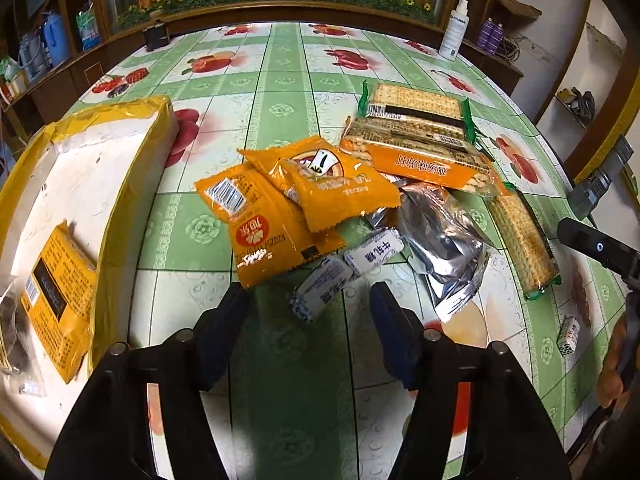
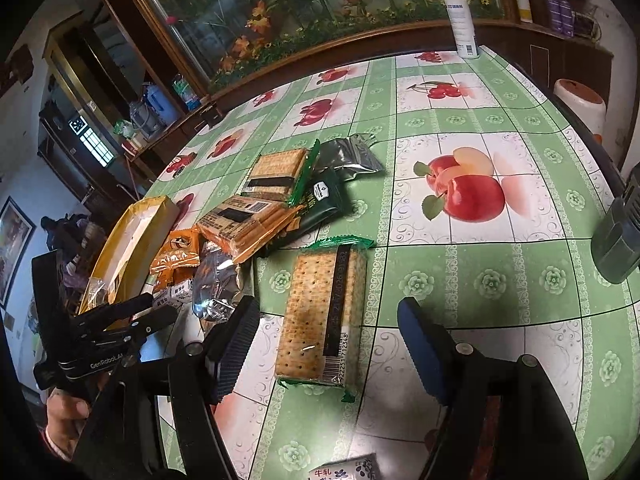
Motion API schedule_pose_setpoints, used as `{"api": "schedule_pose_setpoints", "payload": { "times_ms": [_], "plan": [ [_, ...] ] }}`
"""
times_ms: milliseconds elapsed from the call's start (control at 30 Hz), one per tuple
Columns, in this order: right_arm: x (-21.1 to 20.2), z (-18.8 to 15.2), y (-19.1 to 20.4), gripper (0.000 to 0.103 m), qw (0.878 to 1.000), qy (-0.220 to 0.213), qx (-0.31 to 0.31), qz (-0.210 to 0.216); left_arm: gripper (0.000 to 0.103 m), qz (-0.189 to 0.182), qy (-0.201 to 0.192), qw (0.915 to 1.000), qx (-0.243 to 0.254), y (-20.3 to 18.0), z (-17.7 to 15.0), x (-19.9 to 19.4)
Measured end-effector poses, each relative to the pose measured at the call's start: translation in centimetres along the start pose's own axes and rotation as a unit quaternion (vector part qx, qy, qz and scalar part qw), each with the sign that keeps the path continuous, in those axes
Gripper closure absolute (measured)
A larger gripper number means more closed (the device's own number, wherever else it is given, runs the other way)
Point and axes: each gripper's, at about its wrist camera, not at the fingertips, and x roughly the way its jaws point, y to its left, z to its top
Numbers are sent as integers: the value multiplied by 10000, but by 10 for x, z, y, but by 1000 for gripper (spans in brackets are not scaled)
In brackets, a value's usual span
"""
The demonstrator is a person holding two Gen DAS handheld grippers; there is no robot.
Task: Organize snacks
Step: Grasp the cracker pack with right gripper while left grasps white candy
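Observation:
Snacks lie heaped on a green fruit-print tablecloth (image 1: 280,80). My left gripper (image 1: 310,304) is open, tips on either side of a small white milk candy (image 1: 320,290) without touching it. A second candy (image 1: 372,254), orange packets (image 1: 272,220), a silver pouch (image 1: 440,240) and cracker packs (image 1: 420,152) lie just beyond. At the left, a white box with yellow tape (image 1: 100,168) holds an orange packet (image 1: 56,300). My right gripper (image 2: 330,340) is open, straddling a green-trimmed cracker pack (image 2: 324,312) with gaps on both sides. The left gripper (image 2: 136,320) shows beside the pile.
A white spray bottle (image 2: 462,20) stands at the table's far edge. A dark grey object (image 2: 620,232) sits at the right edge. A dark green packet (image 2: 320,204) and a silver pouch (image 2: 352,156) lie behind the crackers. One loose candy (image 1: 568,336) lies apart at the right.

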Motion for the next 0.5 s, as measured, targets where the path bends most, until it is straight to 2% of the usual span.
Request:
{"api": "schedule_pose_setpoints", "payload": {
  "times_ms": [200, 267, 333, 367, 400, 433, 500],
  "plan": [
    [6, -3, 3, 28, 9998, 107, -113, -131, 41, -186, -18, 9998, 16, -3, 6, 4],
    [16, -2, 8, 30, 9994, 200, -176, -216, 44, -259, -10, 9997, 21, -4, 8, 4],
    [27, -2, 14, 30, 9980, 275, -306, -478, 58, -343, -8, 9994, 57, -6, 8, 4],
    [31, -2, 18, 30, 9971, 309, -368, -584, 60, -371, -7, 9993, 82, -7, 8, 3],
    [34, -3, 21, 30, 9963, 303, -440, -666, 68, -362, -17, 9993, 107, -8, 6, 3],
    [37, -3, 25, 30, 9951, 294, -533, -778, 80, -344, -31, 9993, 131, -8, 5, 2],
    [41, -4, 32, 30, 9924, 308, -692, -966, 92, -399, -46, 9991, 143, -7, 2, 1]
  ]
}}
